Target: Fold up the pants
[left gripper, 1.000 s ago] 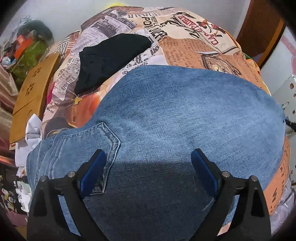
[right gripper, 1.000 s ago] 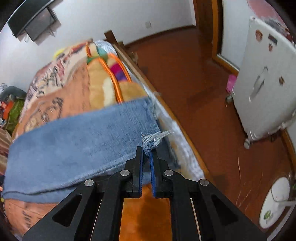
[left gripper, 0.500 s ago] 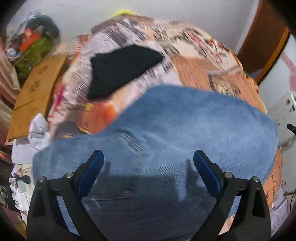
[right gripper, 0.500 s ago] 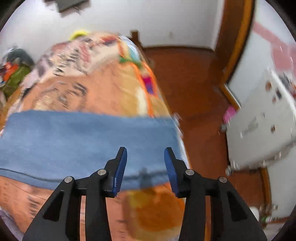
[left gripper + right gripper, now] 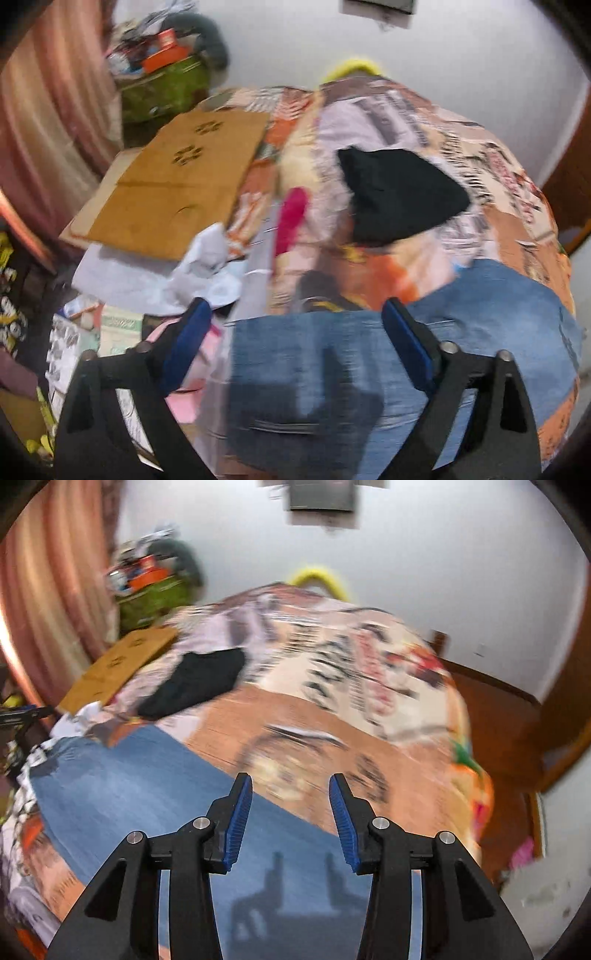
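Pants (image 5: 480, 314) waistband, seemingly, shows only from the left tool (image 5: 295, 332).

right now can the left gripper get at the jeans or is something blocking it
Probably yes. The left gripper hovers just above the jeans lying flat on the bed, its jaws closing with nothing between them. Nothing lies on the denim; the black garment sits farther up the bedspread.
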{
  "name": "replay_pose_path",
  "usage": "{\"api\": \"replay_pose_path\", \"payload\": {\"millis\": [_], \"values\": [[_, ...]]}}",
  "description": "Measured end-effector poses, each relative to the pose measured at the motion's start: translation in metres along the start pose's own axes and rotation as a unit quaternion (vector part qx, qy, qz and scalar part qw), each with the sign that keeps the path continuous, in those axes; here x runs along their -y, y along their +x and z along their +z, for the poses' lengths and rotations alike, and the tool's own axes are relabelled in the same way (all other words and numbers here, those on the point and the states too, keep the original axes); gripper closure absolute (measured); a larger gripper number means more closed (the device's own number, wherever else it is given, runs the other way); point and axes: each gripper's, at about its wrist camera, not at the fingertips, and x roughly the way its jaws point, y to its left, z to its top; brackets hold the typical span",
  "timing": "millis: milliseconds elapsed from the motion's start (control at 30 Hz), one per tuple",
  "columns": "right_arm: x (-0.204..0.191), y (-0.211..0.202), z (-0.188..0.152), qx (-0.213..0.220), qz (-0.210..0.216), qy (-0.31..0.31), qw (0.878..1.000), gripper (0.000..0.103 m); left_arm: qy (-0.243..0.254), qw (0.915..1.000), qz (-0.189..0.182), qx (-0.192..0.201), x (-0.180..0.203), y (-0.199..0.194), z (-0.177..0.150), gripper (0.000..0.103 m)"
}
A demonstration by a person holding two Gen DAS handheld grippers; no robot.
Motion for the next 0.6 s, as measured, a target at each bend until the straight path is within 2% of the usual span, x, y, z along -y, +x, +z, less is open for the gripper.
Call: {"api": "replay_pose_path", "payload": {"millis": [67,267,333,433,500,567,600], "values": [[-0.018,0.018,0.012,-0.005,0.02,-0.018,1.0,0.063,-0.014,0.9998,-0.002,-0.015,-0.016,0.01,-0.005,0.027],[-0.084,0.084,0.041,-0.04,0.085,-0.073,0.993,0.063,-0.046,0.9974,-0.007,-0.056,-0.048,0.049,-0.024,0.028],[-0.104,0.107,0.044,-0.057,0.104,-0.09,0.989,0.063,-0.059,0.9956,-0.017,-0.071,-0.055,0.061,-0.03,0.028],[-0.129,0.136,0.045,-0.087,0.123,-0.106,0.983,0.063,-0.083,0.9906,-0.051,-0.095,-0.06,0.079,-0.041,0.034],[-0.142,0.152,0.045,-0.104,0.132,-0.115,0.979,0.063,-0.09,0.9871,-0.073,-0.11,-0.056,0.088,-0.048,0.044],[-0.15,0.168,0.046,-0.118,0.137,-0.122,0.976,0.063,-0.085,0.9854,-0.091,-0.116,-0.05,0.092,-0.053,0.062],[-0.152,0.177,0.045,-0.127,0.14,-0.122,0.974,0.063,-0.084,0.9848,-0.099,-0.115,-0.047,0.093,-0.054,0.068]]}}
